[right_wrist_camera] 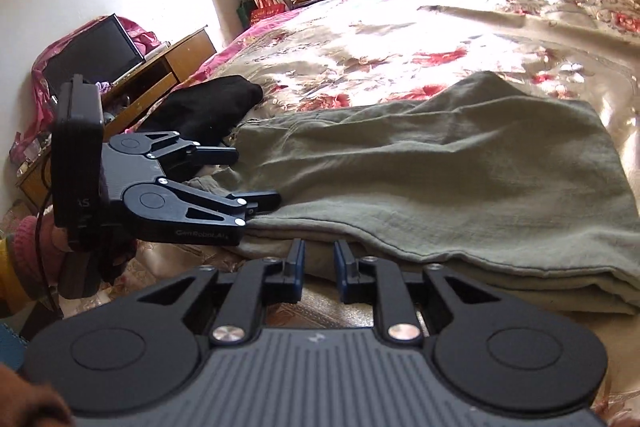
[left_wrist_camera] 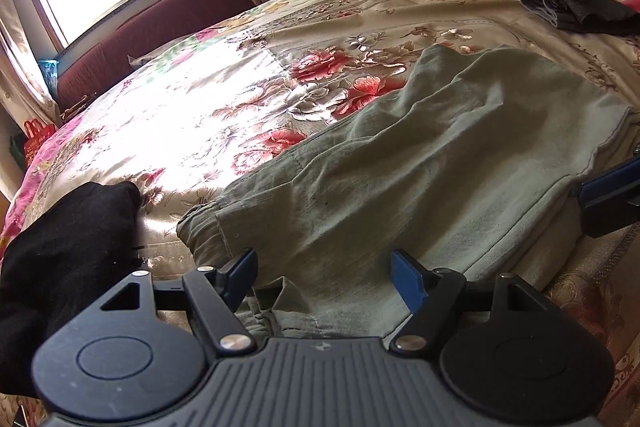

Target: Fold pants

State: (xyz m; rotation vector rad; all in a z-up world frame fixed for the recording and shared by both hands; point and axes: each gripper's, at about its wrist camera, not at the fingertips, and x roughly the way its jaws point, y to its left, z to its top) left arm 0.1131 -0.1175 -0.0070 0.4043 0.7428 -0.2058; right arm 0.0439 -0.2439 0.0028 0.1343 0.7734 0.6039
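Currently the pants (right_wrist_camera: 440, 179) are seen part-folded on the bed's (left_wrist_camera: 224, 115) near edge, left tool (left_wrist_camera: 324, 277) spread wide over the cuff, right tool (right_wrist_camera: 319, 269) narrowly parted and empty; stacked layers could be dragged askew if pinched unevenly.

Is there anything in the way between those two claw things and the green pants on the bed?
Nothing visible. The left gripper hangs open right over the green pants near their cuffs, and the right gripper, jaws slightly apart and empty, sits just short of their near edge. The black garment lies off to the side.
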